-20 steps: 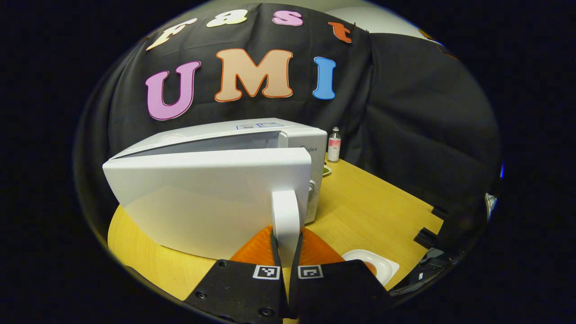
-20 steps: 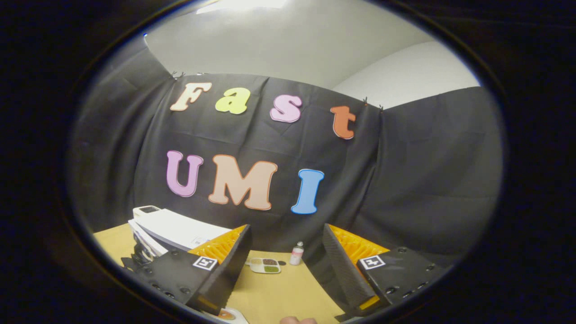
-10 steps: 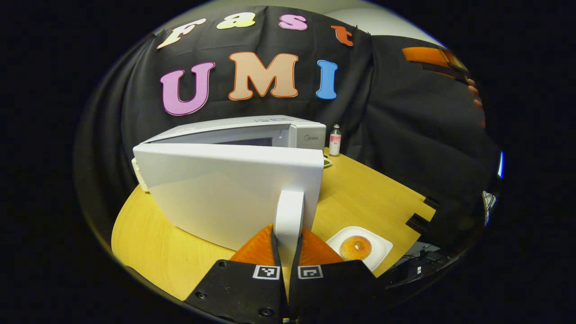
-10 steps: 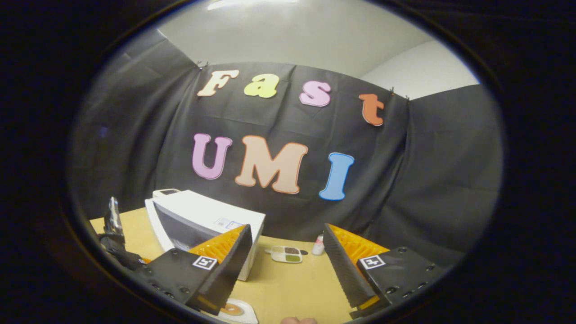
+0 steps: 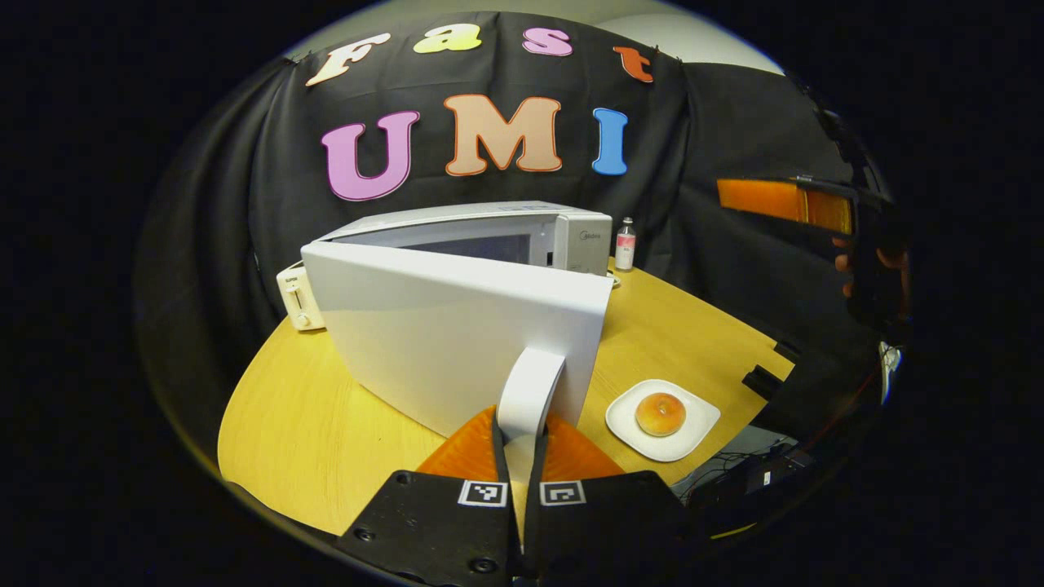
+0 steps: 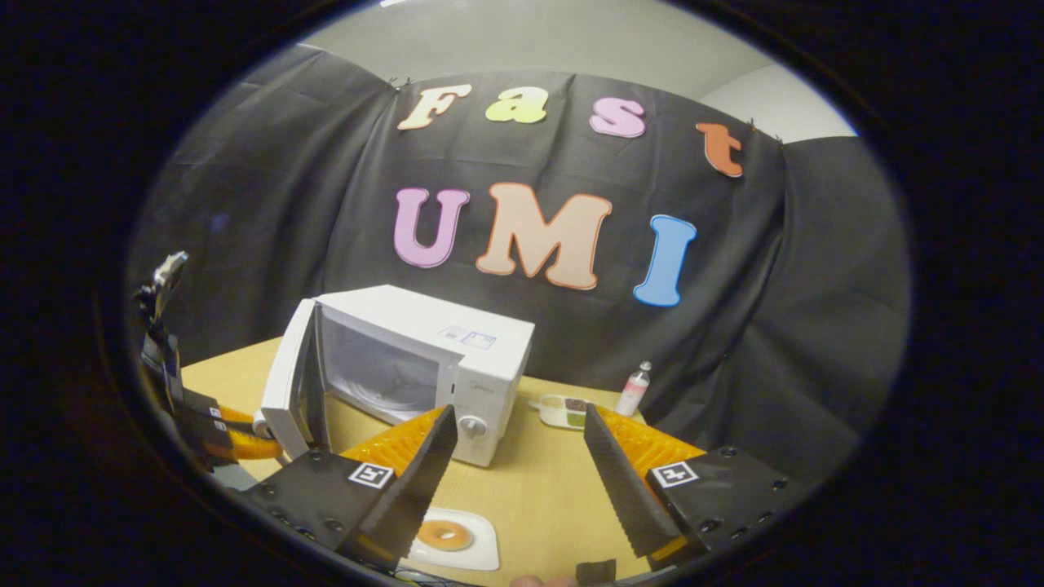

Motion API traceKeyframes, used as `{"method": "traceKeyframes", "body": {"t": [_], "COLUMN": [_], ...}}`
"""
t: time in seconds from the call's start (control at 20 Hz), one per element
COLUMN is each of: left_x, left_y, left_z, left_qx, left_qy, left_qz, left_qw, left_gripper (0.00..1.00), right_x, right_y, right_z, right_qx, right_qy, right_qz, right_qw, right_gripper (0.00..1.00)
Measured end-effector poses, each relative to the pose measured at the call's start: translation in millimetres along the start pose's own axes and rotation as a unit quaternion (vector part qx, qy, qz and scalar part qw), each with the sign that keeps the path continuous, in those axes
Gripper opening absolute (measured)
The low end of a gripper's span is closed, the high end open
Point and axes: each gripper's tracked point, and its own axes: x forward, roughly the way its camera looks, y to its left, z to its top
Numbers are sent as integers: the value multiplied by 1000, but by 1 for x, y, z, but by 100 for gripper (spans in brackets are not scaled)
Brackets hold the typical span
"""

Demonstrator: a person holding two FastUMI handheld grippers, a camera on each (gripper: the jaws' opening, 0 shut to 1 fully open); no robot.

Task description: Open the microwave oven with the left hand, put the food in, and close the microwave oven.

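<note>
Currently: door-opening step. Left claw point(image 5: 517, 447) clamped on white curved door handle point(image 5: 528, 391) of white boxy microwave oven point(image 6: 424, 359), door ajar. Right claw point(image 6: 515, 481) wide, empty. Glazed doughnut point(image 5: 660, 413) on white square plate point(image 5: 696, 416), near right on yellow wooden tabletop point(image 5: 326, 424). Next, likely: release handle, grasp plate.

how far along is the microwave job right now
Opening is in hand: the left gripper is shut on the door handle, and the microwave door stands swung well out. The doughnut sits untouched on its plate on the table, and the right gripper is open and empty. Left: load the food, close the door.
</note>
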Motion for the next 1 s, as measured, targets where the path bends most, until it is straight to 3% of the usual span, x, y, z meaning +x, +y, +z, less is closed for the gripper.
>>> {"method": "traceKeyframes", "body": {"t": [0.25, 0.6, 0.7, 0.75, 0.8, 0.85, 0.9, 1.0], "left_x": [-23, -66, -80, -88, -90, -95, -99, -114], "left_y": [26, 73, 83, 88, 91, 92, 91, 93], "left_z": [-10, -20, -16, -15, -13, -12, -11, 12], "left_qx": [-19, -70, -80, -73, -64, -58, -57, -50], "left_qy": [8, -1, -13, -19, -28, -25, -28, -56], "left_qz": [40, 110, 129, 137, 147, 153, 152, 162], "left_qw": [999, 991, 988, 988, 987, 986, 986, 984], "left_gripper": [0, 6, 21, 42, 57, 80, 95, 100], "right_x": [4, 0, 1, 3, 5, 6, 6, 5], "right_y": [21, 47, 56, 60, 63, 68, 71, 77], "right_z": [-56, -143, -158, -164, -173, -183, -194, -213], "right_qx": [14, 37, 33, 35, 36, 37, 37, 39], "right_qy": [63, 181, 199, 208, 221, 235, 252, 280], "right_qz": [23, 49, 57, 59, 60, 62, 64, 68], "right_qw": [998, 982, 978, 976, 973, 969, 965, 957], "right_gripper": [98, 98, 98, 99, 98, 98, 99, 98]}}
